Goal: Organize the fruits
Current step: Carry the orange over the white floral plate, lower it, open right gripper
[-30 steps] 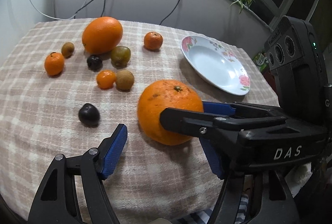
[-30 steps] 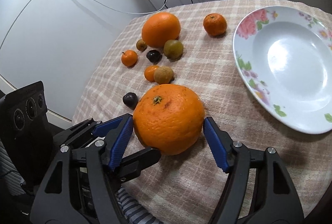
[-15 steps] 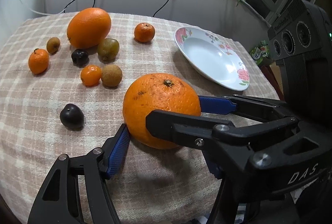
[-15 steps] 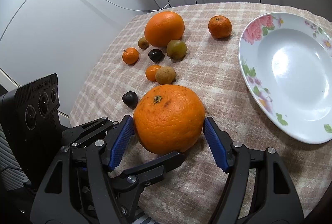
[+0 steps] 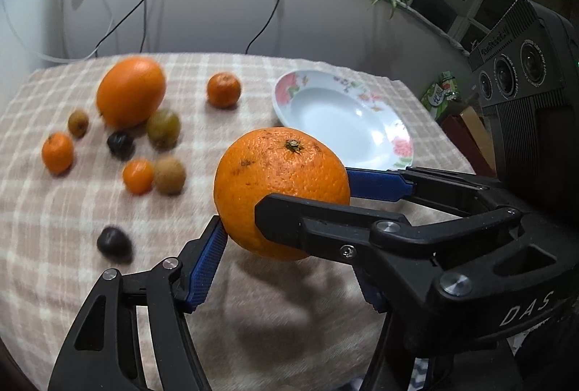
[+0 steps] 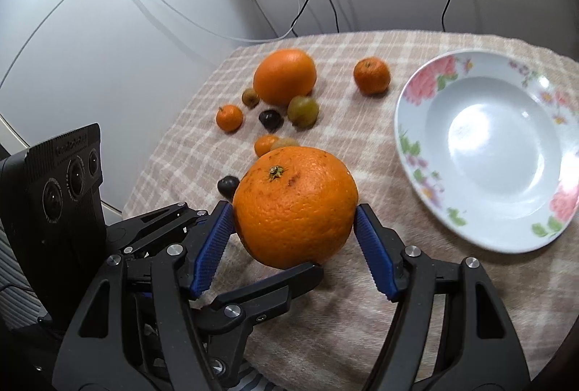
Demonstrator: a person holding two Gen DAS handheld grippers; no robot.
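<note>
Above the checked tablecloth [image 6: 362, 318], the big orange [image 6: 295, 206] now hangs clear of the cloth; a second ago it sat on it. Both tools bear on it. The right gripper [image 6: 295, 232] has its blue pads pressed to either flank, spread wide by the fruit's girth. The left gripper [image 5: 289, 242] has one pad against the orange's near side, but its other finger is hidden behind the right tool, so whether it truly grips I cannot tell. Its shadow on the cloth confirms the lift. To my eye the pickup is done, and the flowered plate [image 6: 409, 145], close by on the right, looks the likely place to carry it.
</note>
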